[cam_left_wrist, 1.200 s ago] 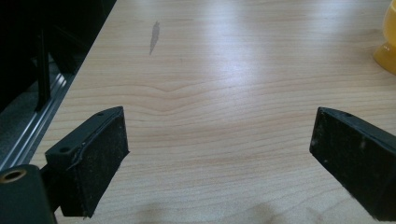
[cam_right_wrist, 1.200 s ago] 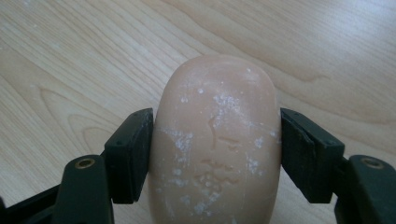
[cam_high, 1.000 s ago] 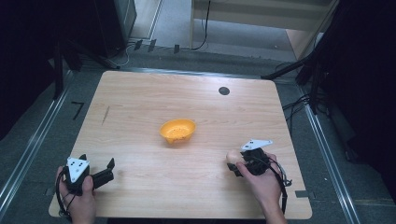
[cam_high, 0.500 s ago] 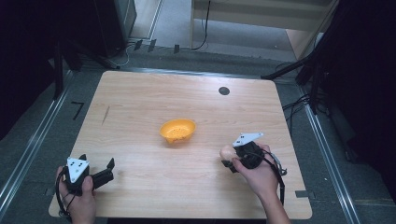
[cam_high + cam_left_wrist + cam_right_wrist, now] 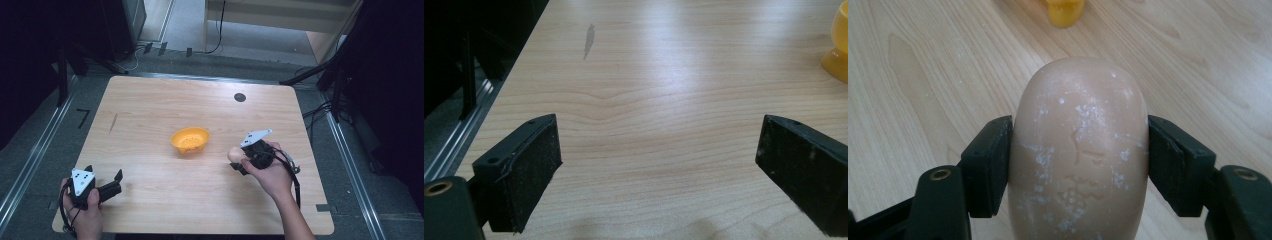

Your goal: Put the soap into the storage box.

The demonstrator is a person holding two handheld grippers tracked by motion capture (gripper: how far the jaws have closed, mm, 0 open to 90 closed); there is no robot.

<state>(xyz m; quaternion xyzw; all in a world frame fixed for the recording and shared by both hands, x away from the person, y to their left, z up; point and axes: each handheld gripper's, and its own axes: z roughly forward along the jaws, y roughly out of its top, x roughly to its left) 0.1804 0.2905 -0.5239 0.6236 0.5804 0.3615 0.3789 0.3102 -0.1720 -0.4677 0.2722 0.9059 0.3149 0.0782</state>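
Right claw: my right claw point(image 5: 239, 161) pinches one pale egg-shaped object point(image 5: 1079, 150), a pad pressed flat on each flank; I see it lifted clear of the wood
Egg-shaped object: it sits between the jaws and pokes out past the tips, its surface dusted with white flecks; in the high view it shows as a pale lump point(image 5: 234, 155) at the claw's front end
Left claw: my left claw point(image 5: 119, 176) is spread wide with nothing between the pads, resting low at the near edge of the table point(image 5: 150, 105), well apart from the right claw
Bowl: one orange bowl point(image 5: 190, 140) stands ahead of the right claw's tips, near but not touching; from the left claw it is far off to the side point(image 5: 838, 45)
Risk one: I judge the rounded, powdery flanks could slide out of the flat pads if I tilt or jolt the claw
Risk two: I judge a low approach could let the object knock the bowl's rim and tip or shove it
Count: two claws, one egg-shaped object, one bowl, one table, one dark round spot point(image 5: 240, 97) beyond the bowl
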